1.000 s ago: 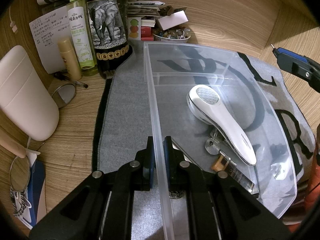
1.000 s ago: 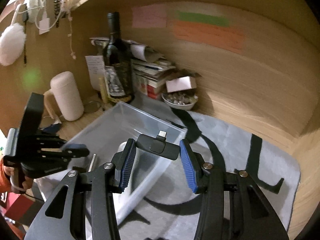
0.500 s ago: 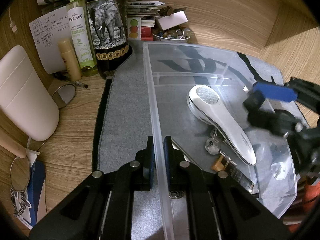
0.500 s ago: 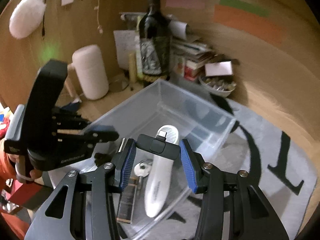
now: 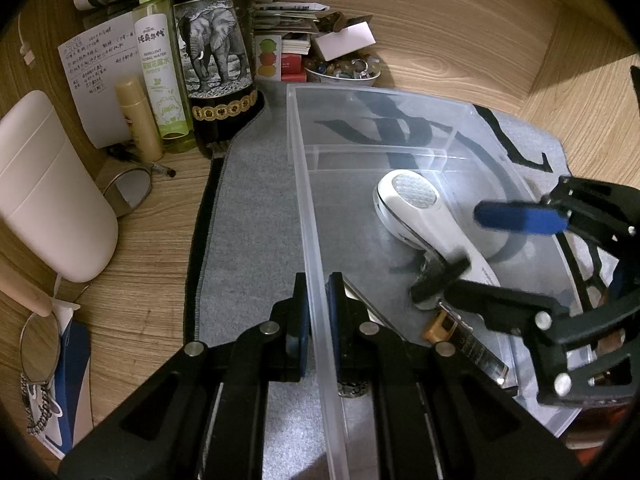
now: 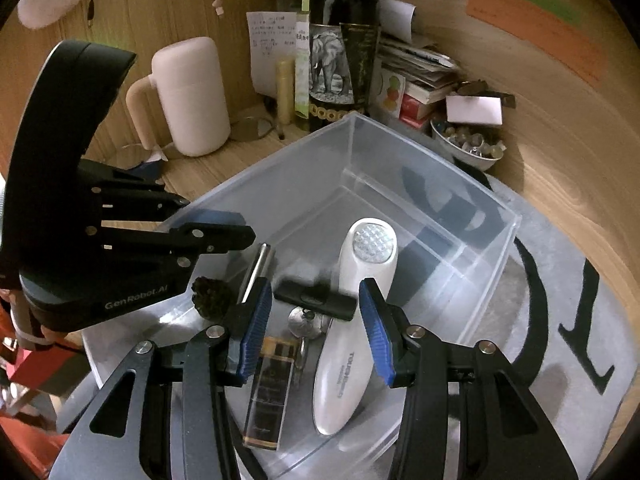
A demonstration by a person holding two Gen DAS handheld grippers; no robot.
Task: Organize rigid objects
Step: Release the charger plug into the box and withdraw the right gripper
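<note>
Black adapter [image 6: 316,299] lies crosswise between open right tongs [image 6: 316,326].

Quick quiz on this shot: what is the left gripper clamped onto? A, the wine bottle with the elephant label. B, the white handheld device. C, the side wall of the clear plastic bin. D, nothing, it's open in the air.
C: in the left wrist view the left gripper has its fingers closed on either side of the clear plastic bin wall, while the white handheld device lies loose inside.

Wooden desk [image 5: 152,240], grey mat [image 5: 248,216], clear bin [image 5: 308,208] on mat, bottles [image 5: 216,64] behind.
</note>
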